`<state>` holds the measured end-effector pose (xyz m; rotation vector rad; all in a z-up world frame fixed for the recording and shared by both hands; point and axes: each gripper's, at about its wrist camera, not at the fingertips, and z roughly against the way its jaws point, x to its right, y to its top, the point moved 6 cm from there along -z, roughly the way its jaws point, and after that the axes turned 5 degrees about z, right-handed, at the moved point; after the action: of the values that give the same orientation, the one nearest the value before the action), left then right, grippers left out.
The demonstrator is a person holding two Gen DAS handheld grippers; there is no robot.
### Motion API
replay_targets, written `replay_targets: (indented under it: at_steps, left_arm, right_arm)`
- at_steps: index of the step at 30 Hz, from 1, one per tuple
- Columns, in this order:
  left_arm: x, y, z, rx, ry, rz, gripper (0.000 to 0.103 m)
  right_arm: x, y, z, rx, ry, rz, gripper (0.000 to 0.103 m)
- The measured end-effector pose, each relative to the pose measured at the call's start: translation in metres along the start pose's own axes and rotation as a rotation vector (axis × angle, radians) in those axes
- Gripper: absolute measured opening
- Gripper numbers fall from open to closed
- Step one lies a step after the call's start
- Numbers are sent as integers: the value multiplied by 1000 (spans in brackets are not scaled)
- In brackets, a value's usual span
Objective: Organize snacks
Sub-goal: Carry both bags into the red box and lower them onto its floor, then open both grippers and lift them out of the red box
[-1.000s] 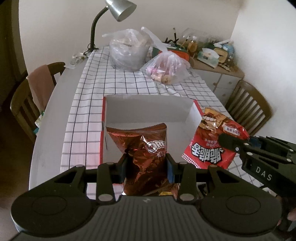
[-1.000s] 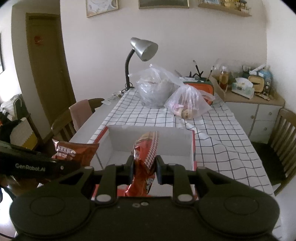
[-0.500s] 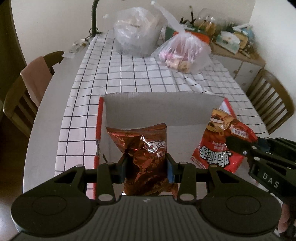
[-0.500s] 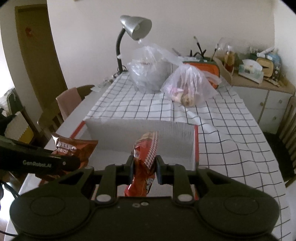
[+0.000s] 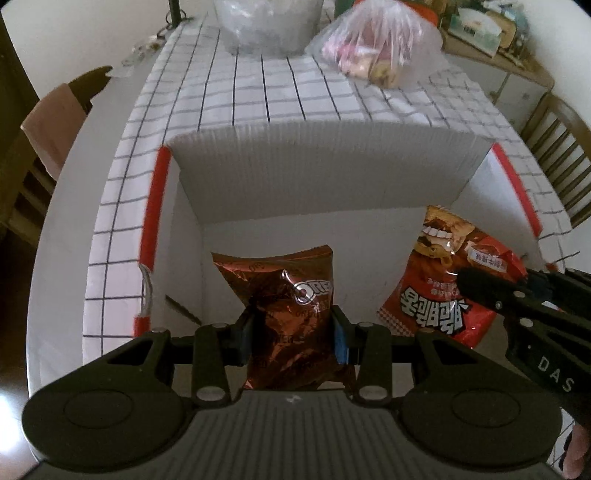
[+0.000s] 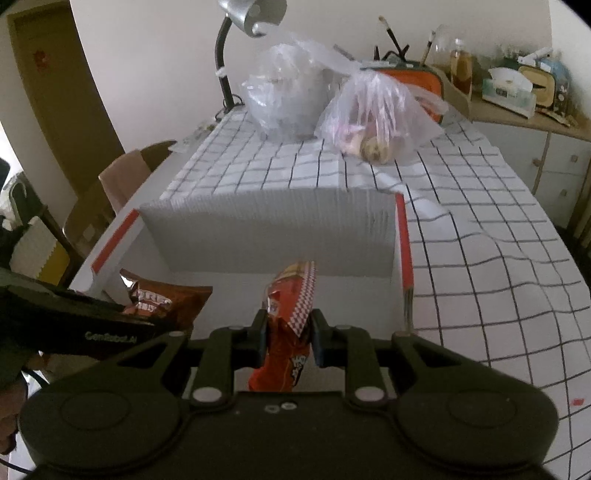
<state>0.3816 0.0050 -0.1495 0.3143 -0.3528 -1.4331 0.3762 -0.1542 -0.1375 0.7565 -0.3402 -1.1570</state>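
My left gripper (image 5: 291,334) is shut on a brown Oreo snack bag (image 5: 286,295), held over the open white cardboard box (image 5: 325,166) with red-edged flaps. My right gripper (image 6: 288,334) is shut on a red snack bag (image 6: 291,314) with a checkered edge, also hanging over the box's inside. In the left wrist view that red bag (image 5: 443,291) shows at the right with the right gripper (image 5: 476,284) clamped on it. In the right wrist view the Oreo bag (image 6: 166,302) and the left gripper's body show at the lower left.
The box stands on a table with a white checked cloth (image 6: 480,229). Two clear plastic bags (image 6: 376,114) of goods and a desk lamp (image 6: 255,14) stand at the far end. Wooden chairs (image 5: 561,147) flank the table; a cluttered sideboard (image 6: 517,96) stands at the back right.
Both grippers have moved forward and down with their bags, from in front of the box to over its inside. The box now fills much more of each view.
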Motion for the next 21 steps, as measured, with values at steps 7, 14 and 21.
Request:
replay_targets:
  at_steps: [7, 14, 21]
  left_arm:
    - [0, -7, -10, -35, 10, -5, 41]
    - [-1, -7, 1, -5, -8, -5, 52]
    - [-6, -8, 27, 46, -39, 10, 56]
  right_arm:
    - [-1, -9, -1, -24, -3, 8, 22]
    - [-6, -10, 3, -33, -20, 38, 34]
    - [-6, -11, 20, -16, -42, 50, 46]
